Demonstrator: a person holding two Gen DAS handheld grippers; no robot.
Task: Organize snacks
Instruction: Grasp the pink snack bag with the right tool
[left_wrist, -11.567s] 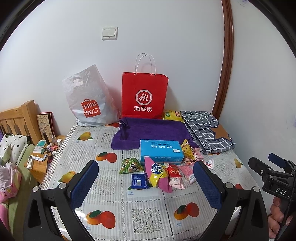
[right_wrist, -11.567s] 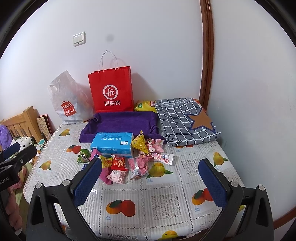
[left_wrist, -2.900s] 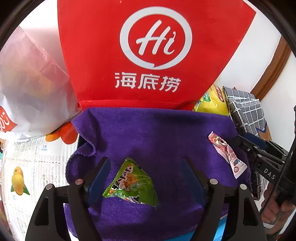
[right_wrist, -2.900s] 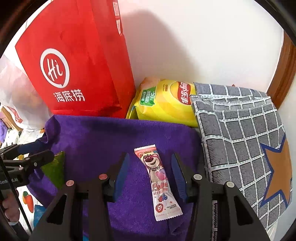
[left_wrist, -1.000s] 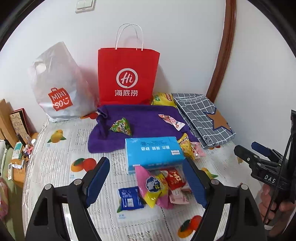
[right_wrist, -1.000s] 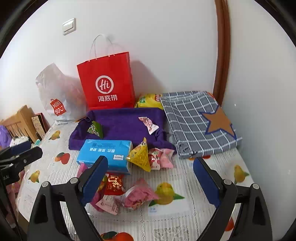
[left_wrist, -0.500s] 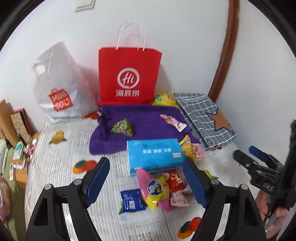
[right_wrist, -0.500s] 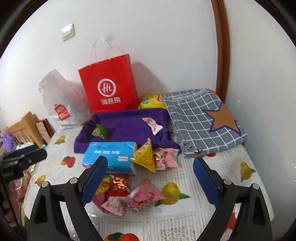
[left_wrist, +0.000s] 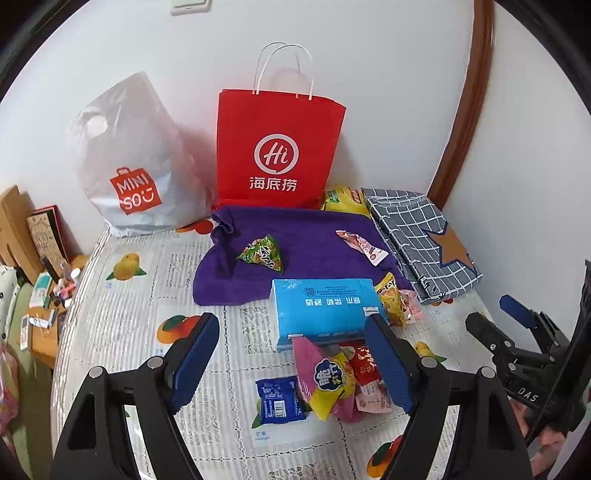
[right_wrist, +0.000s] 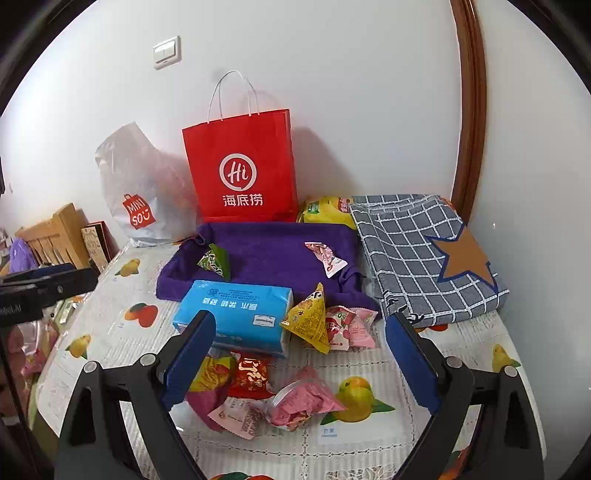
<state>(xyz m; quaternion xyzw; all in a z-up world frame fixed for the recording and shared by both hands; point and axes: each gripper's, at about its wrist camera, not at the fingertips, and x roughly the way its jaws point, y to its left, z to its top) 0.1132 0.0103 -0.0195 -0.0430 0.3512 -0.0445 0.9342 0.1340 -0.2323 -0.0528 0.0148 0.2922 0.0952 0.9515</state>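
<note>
A purple towel (left_wrist: 303, 236) (right_wrist: 273, 251) lies before the red paper bag. On it rest a green triangular snack (left_wrist: 263, 254) (right_wrist: 215, 261) and a pink bear snack bar (left_wrist: 361, 246) (right_wrist: 327, 258). Loose snacks lie in front of the blue tissue box (left_wrist: 325, 312) (right_wrist: 236, 314): a dark blue packet (left_wrist: 279, 398), a pink and yellow bag (left_wrist: 328, 380), a red packet (right_wrist: 251, 376), a pink wrapped snack (right_wrist: 303, 402), a yellow triangular snack (right_wrist: 308, 319). My left gripper (left_wrist: 293, 363) hangs open above this pile, holding nothing. My right gripper (right_wrist: 299, 360) is open and empty too.
A red paper bag (left_wrist: 279, 151) and a white plastic bag (left_wrist: 135, 162) stand against the wall. A yellow chip bag (left_wrist: 345, 197) and a folded grey checked cloth (right_wrist: 421, 251) lie at the back right. A cluttered bedside shelf (left_wrist: 40, 306) is past the table's left edge.
Over the last second little has shifted; both views tilt slightly. Since about three seconds ago both grippers have pulled back from the towel, leaving the green snack and the pink bar on it.
</note>
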